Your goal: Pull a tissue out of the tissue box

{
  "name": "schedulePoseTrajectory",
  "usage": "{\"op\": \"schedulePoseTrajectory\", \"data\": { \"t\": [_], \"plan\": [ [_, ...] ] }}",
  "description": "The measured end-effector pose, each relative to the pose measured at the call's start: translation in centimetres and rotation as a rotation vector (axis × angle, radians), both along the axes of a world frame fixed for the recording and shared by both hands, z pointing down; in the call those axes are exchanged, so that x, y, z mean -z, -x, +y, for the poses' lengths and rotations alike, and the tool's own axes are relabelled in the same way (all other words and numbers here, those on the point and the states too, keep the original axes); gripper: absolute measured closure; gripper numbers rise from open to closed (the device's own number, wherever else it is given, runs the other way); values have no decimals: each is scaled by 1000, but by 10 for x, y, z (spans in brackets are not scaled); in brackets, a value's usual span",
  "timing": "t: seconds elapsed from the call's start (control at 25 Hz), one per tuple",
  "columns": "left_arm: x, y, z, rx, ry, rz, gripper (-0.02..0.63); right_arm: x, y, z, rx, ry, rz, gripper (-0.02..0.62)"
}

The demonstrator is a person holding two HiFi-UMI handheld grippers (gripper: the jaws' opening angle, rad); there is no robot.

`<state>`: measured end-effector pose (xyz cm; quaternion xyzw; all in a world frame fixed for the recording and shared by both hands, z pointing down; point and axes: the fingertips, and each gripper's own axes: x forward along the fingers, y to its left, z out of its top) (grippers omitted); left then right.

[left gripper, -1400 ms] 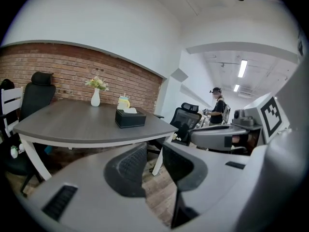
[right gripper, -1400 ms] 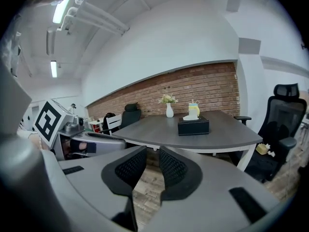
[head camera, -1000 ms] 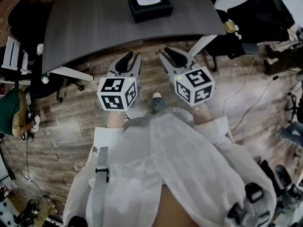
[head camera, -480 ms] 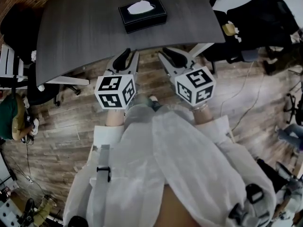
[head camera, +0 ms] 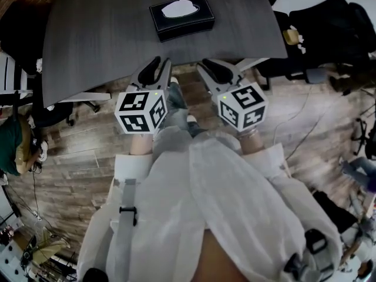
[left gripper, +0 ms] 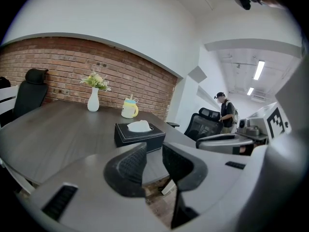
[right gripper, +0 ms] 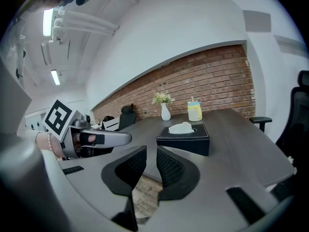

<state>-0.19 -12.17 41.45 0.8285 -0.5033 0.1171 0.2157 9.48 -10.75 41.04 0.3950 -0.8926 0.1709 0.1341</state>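
Note:
A black tissue box (head camera: 182, 19) with a white tissue (head camera: 180, 7) poking from its top slot stands on the dark grey table (head camera: 106, 34), toward the far side. My left gripper (head camera: 158, 69) and right gripper (head camera: 208, 69) hover side by side at the table's near edge, well short of the box. Each is open by a narrow gap with nothing between the pads. The left gripper view has the box (left gripper: 140, 136) just beyond my left gripper (left gripper: 154, 154). In the right gripper view the box (right gripper: 183, 140) lies ahead of my right gripper (right gripper: 151, 157).
A white vase with flowers (left gripper: 93, 99) and a yellow cup (left gripper: 129, 108) stand at the table's far end by a brick wall. Black office chairs (head camera: 329, 22) sit to the right. A person (left gripper: 225, 112) stands far off. Wooden floor lies below my grippers.
Both grippers have come forward together; their tips, earlier over the floor short of the table, now reach its near edge. The jaw gaps look the same.

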Motion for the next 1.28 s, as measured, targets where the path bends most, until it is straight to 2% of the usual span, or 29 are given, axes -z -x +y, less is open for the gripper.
{"op": "schedulePoseTrajectory", "data": {
  "t": [0.44,0.84,1.04,1.28],
  "plan": [
    [4,28,-92,-45,-18,3,522,4,26,-90,-40,-22,12,531],
    [14,52,-177,-151,-37,-5,520,20,42,-179,-161,-72,31,531],
    [8,55,-198,-200,-39,1,520,16,52,-199,-198,-69,34,531],
    [-3,49,-199,-230,-11,9,515,10,52,-201,-205,-50,58,531]
  ]
}}
